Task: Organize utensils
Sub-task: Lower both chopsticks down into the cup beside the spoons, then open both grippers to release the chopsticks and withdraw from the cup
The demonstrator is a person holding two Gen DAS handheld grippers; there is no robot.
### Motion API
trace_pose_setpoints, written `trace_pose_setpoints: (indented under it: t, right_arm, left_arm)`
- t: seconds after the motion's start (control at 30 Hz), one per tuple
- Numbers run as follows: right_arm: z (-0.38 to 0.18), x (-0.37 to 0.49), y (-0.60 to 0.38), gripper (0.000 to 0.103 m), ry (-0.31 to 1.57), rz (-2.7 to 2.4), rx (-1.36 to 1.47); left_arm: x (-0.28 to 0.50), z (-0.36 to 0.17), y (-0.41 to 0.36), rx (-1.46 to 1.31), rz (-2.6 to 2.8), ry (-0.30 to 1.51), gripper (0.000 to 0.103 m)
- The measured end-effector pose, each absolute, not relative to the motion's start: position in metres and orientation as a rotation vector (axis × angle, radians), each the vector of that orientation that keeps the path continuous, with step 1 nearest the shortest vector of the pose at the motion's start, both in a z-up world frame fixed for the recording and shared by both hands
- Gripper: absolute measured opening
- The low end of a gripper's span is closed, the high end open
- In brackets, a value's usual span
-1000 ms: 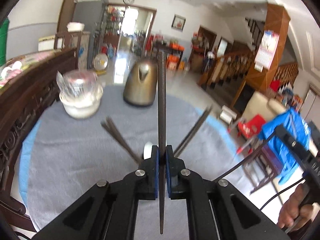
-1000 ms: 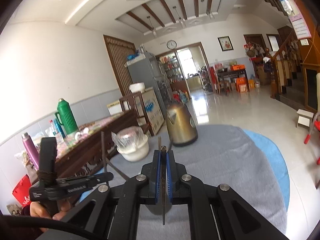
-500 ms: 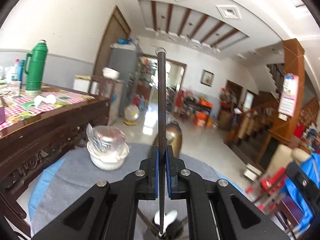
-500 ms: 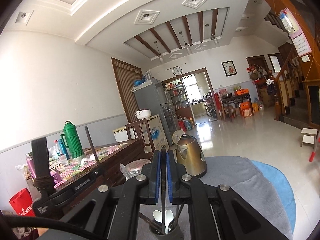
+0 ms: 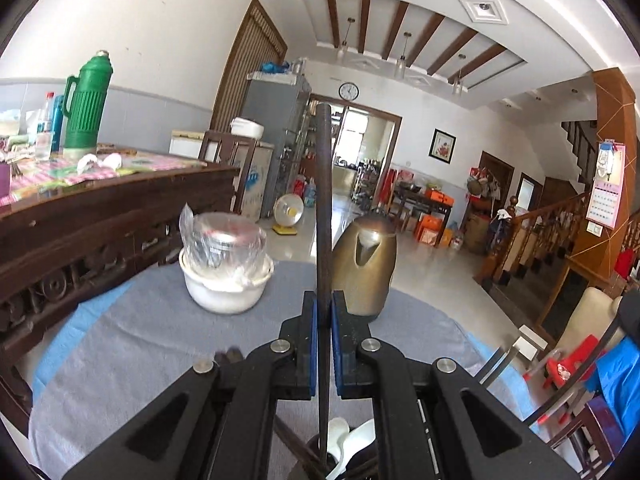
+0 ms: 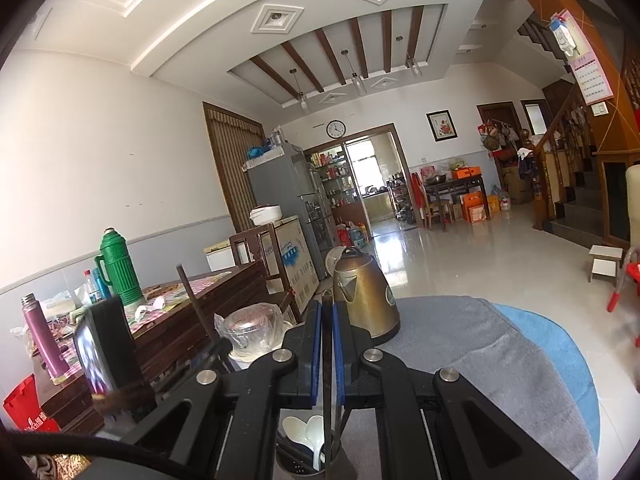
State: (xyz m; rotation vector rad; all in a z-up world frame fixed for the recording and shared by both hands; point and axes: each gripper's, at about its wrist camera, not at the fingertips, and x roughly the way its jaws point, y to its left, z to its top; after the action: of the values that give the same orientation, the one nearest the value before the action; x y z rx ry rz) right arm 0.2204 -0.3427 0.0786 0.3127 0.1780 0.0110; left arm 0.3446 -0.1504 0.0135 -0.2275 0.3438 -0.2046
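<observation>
Holding a long dark chopstick (image 5: 323, 216) upright between the blue pads of the left gripper (image 5: 324, 344), clamped near its lower third so the thin tip hangs straight down into the dark round utensil holder (image 5: 356, 460) just below the jaws, where white plastic spoons (image 5: 340, 436) already stand. Gripping a second dark slender chopstick (image 6: 327, 384) the same way in the right gripper (image 6: 327, 356), jaws closed tight on it, point dipping toward the perforated rim of the same holder (image 6: 296, 465) beside the white spoon bowls (image 6: 304, 430). Keeping both sticks vertical probably to let them slide in beside what already stands there rather than catch on the rim. Resting on the grey cloth over the round blue-edged table (image 5: 120, 344), holder close under both grippers, with the brass-coloured kettle (image 5: 366, 264) and the white bowl topped by a plastic-wrapped glass lid (image 5: 224, 264) farther back and well apart from the work. Pointing nearly level with a slight downward tilt, both grippers side by side, the left one visible as a black block with a blurred face (image 6: 106, 356) at the left of the right wrist view. Seemingly ready for release once the tips sit inside; risk of a stick glancing off a spoon and tipping out.
</observation>
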Motion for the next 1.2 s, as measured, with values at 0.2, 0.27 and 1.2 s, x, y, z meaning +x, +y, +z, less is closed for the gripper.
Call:
trace_pose_setpoints:
  t: [0.2,0.27,1.2]
  right_arm:
    - [0.089,0.212,-0.351,0.006,0.144,0.016,0.345]
    - [0.096,0.209,-0.352,0.006,0.117,0.018,0.351]
    - [0.036,0.22,-0.386,0.014,0.363,0.115,0.497]
  left_arm:
    - [0.344,0.003,-0.156,-0.198,-0.217,0.356,0.007]
    - [0.344,-0.001,-0.157,-0.199,-0.222,0.368,0.007]
    - [0.265,-0.011,-0.125,-0.026,-0.326,0.483,0.07]
